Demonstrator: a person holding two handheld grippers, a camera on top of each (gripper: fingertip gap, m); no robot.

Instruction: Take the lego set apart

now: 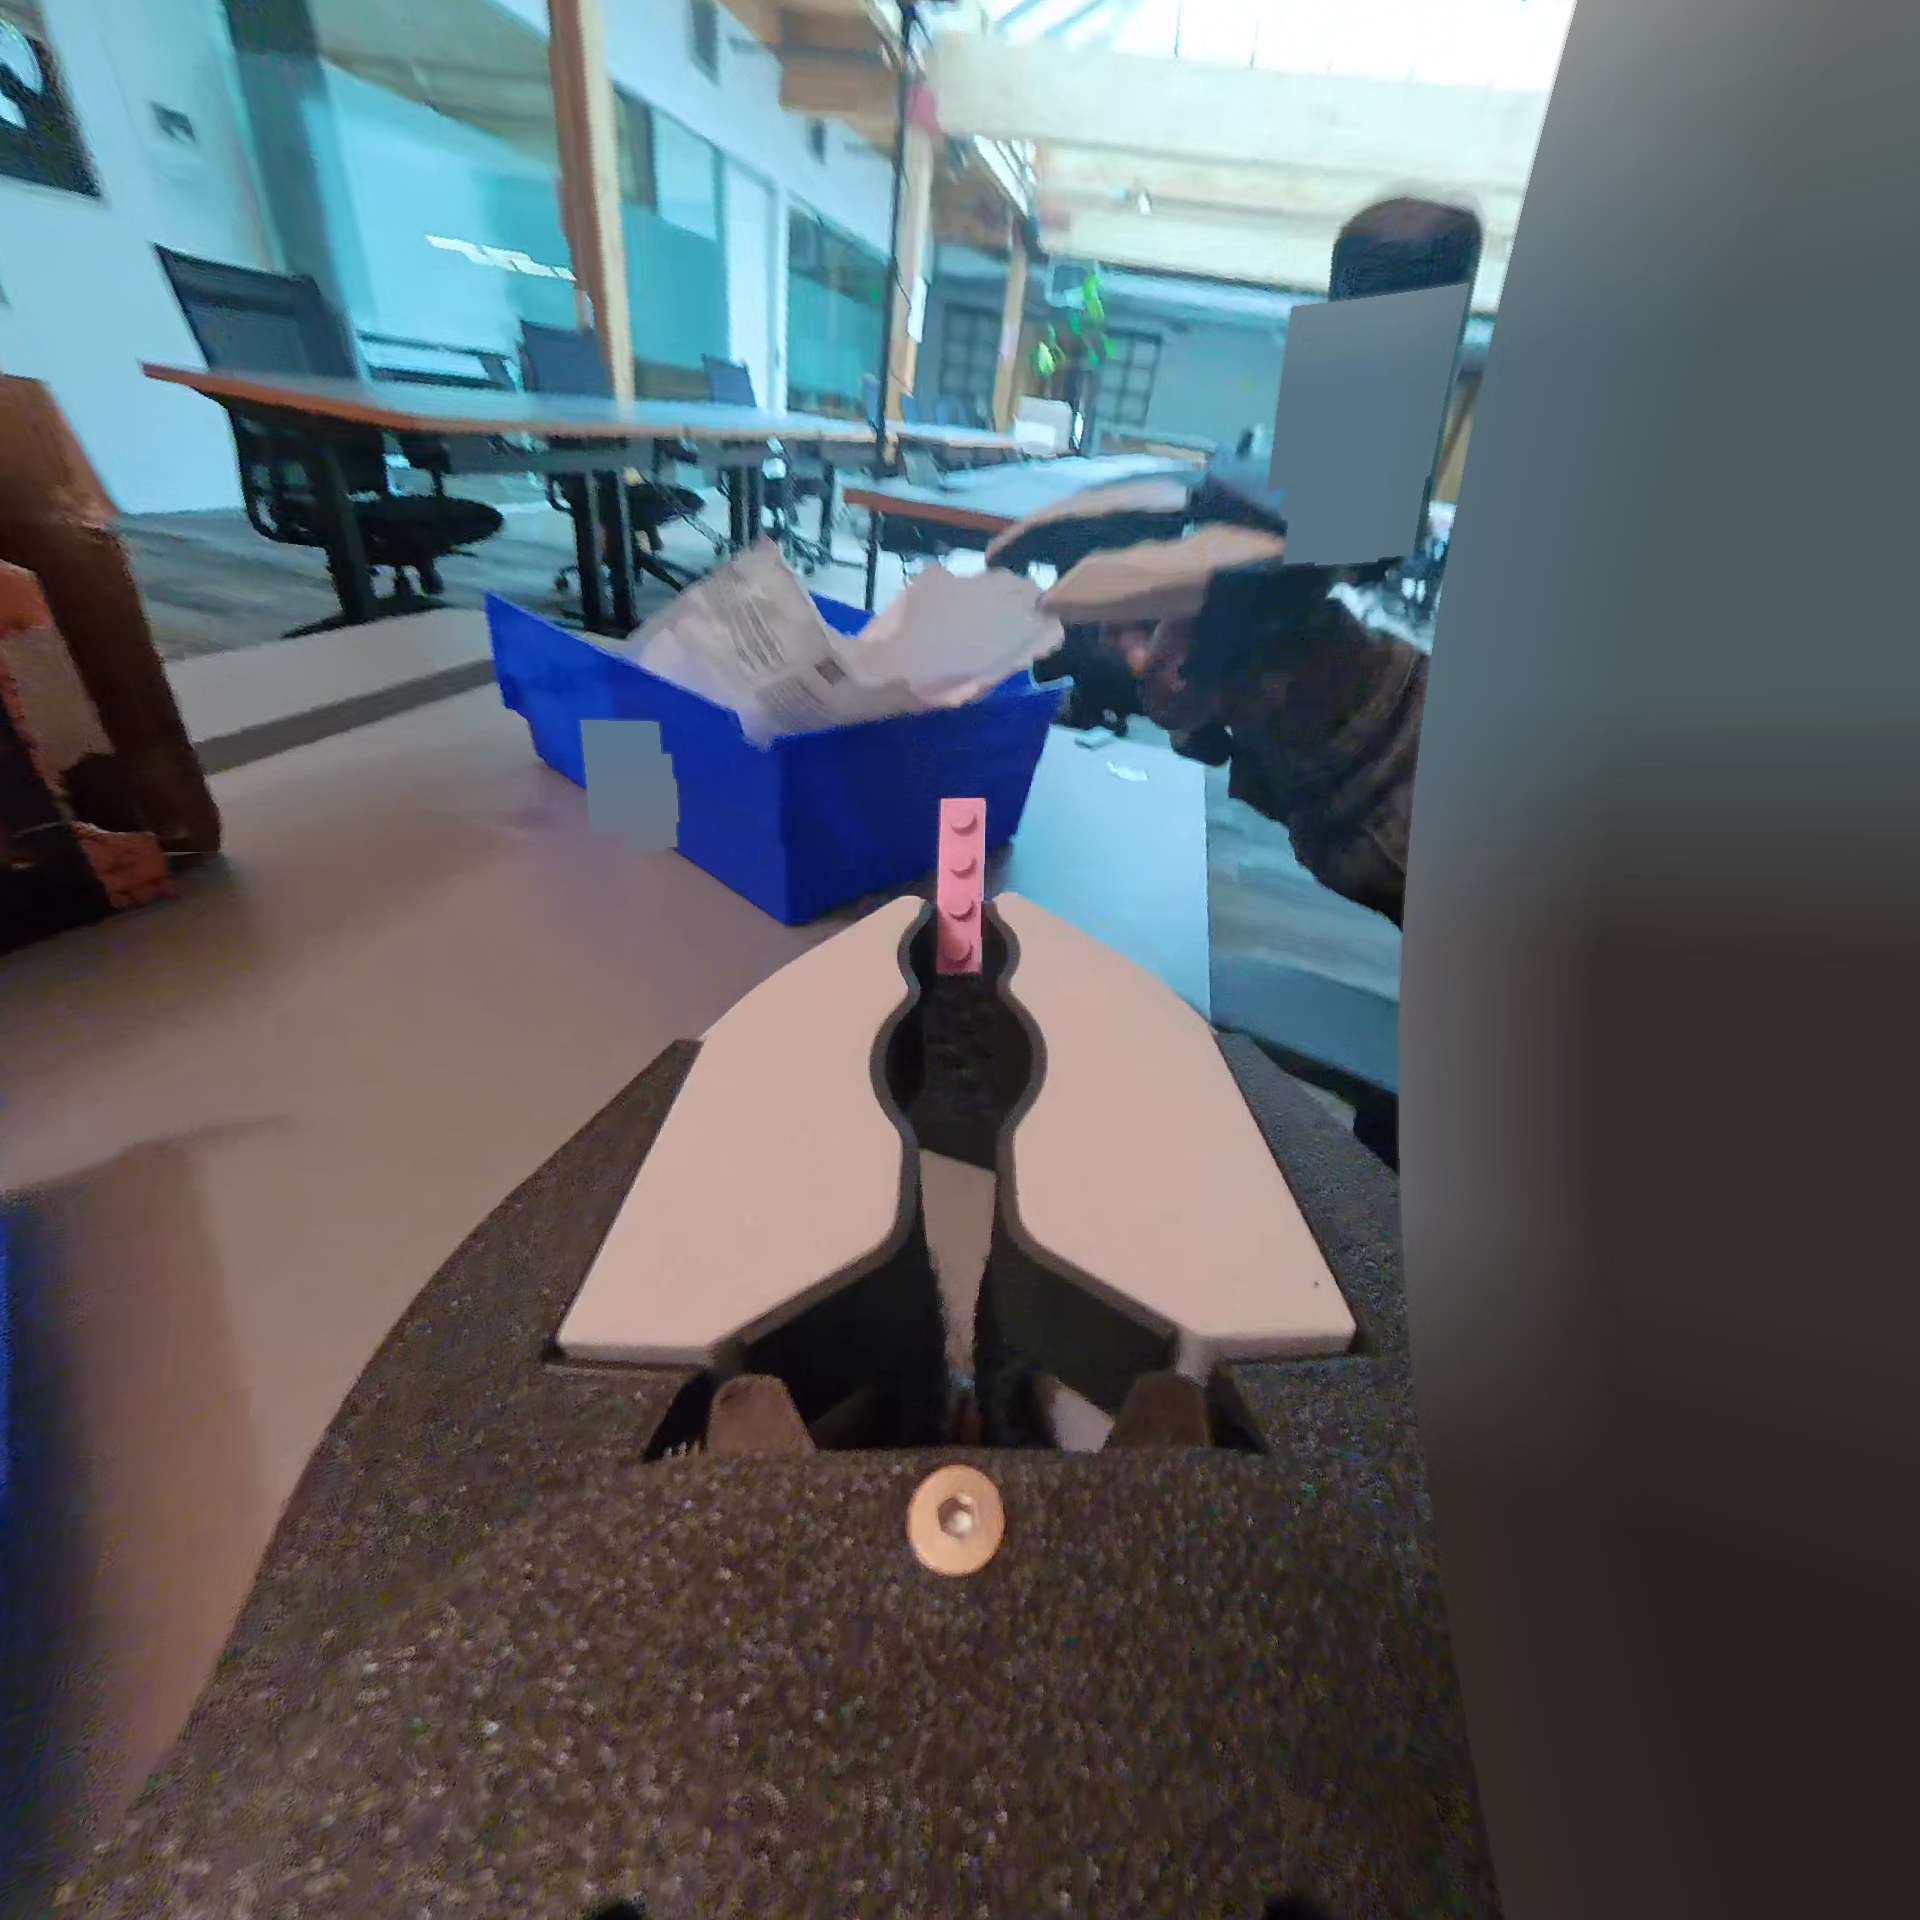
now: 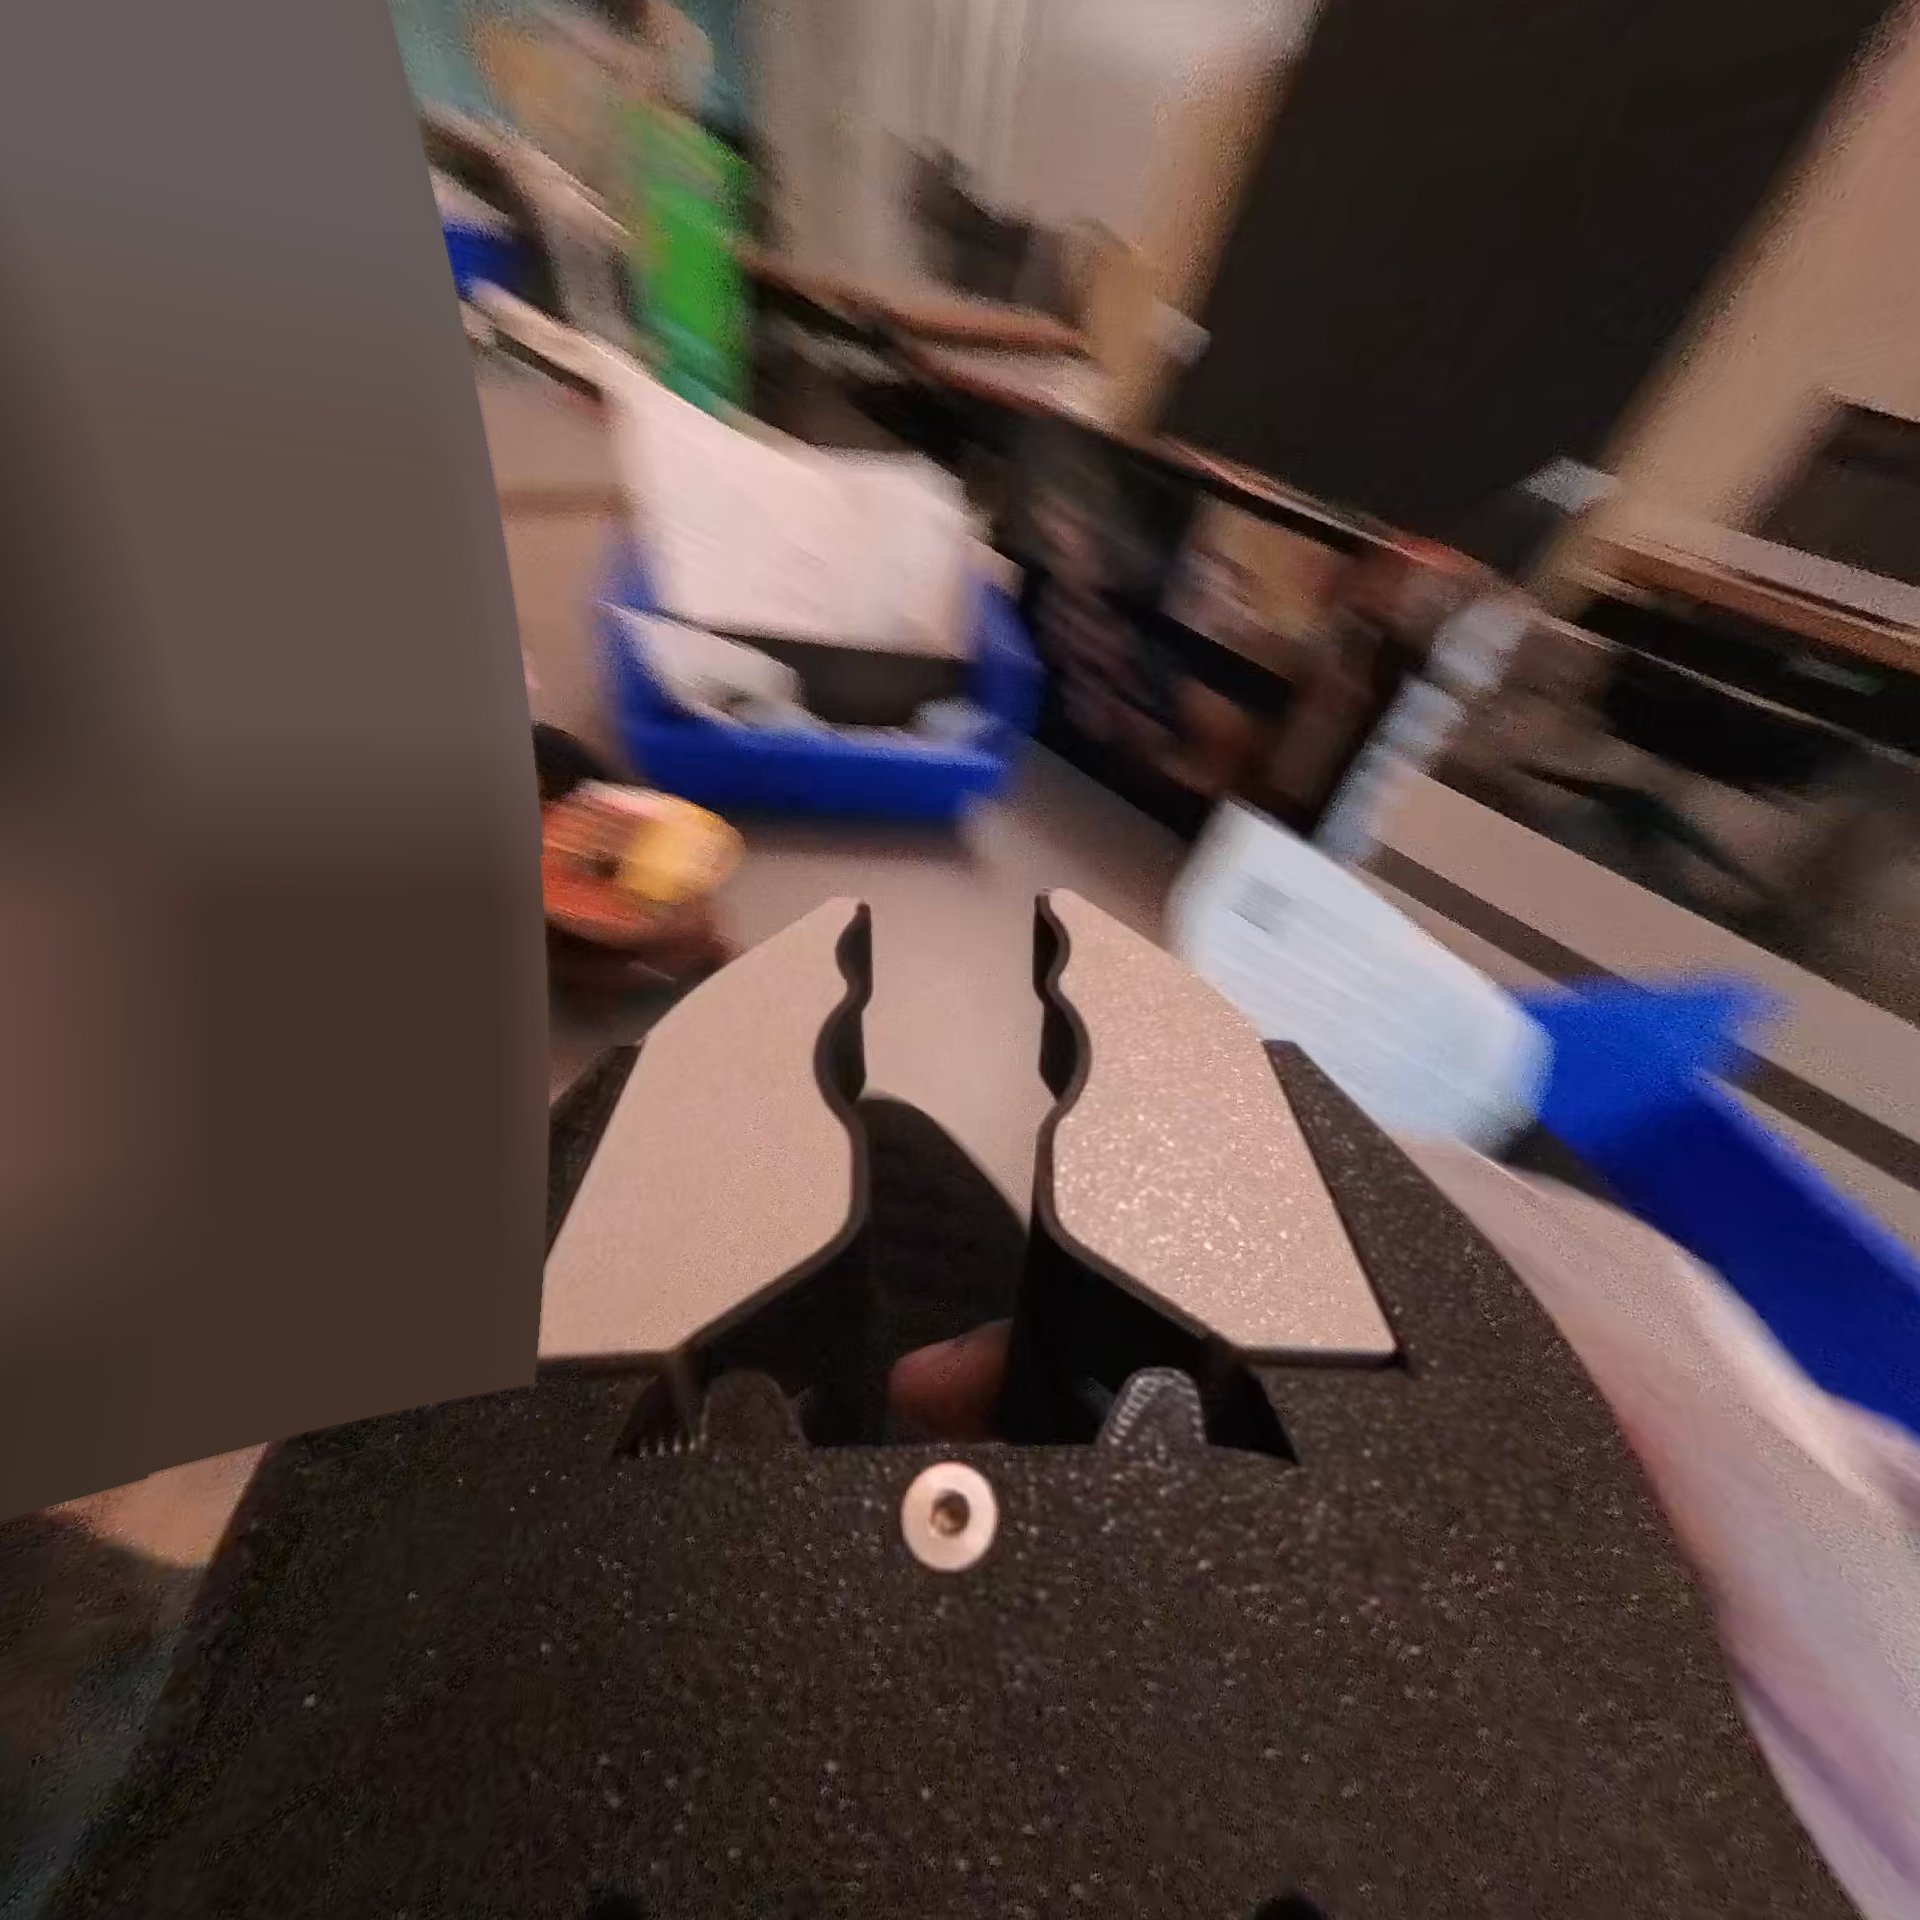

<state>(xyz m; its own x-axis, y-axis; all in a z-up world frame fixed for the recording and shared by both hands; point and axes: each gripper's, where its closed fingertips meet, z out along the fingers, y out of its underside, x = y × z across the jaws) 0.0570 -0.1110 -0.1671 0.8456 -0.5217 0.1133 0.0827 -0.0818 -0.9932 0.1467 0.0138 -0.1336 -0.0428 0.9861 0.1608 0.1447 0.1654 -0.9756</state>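
My left gripper (image 1: 958, 914) is shut on a thin pink lego plate (image 1: 961, 868) with a row of studs; the plate sticks up and forward from between the fingertips, above the table. My right gripper (image 2: 951, 920) is open and empty, its jaws a clear gap apart above the grey table (image 2: 935, 831). The right wrist view is motion-blurred. A blurred orange, yellow and red lego build (image 2: 634, 862) lies on the table to the left of the right gripper. A brown and red lego piece (image 1: 73, 665) shows at the left edge of the left wrist view.
A blue bin (image 1: 810, 769) holding crumpled white bags stands on the table ahead of the left gripper. The right wrist view shows a blue bin (image 2: 821, 748) ahead and another blue bin (image 2: 1714, 1143) with a white bag close on the right. A person sits beyond the table (image 1: 1299, 675). My right fingertips sit around 15 cm from my left ones.
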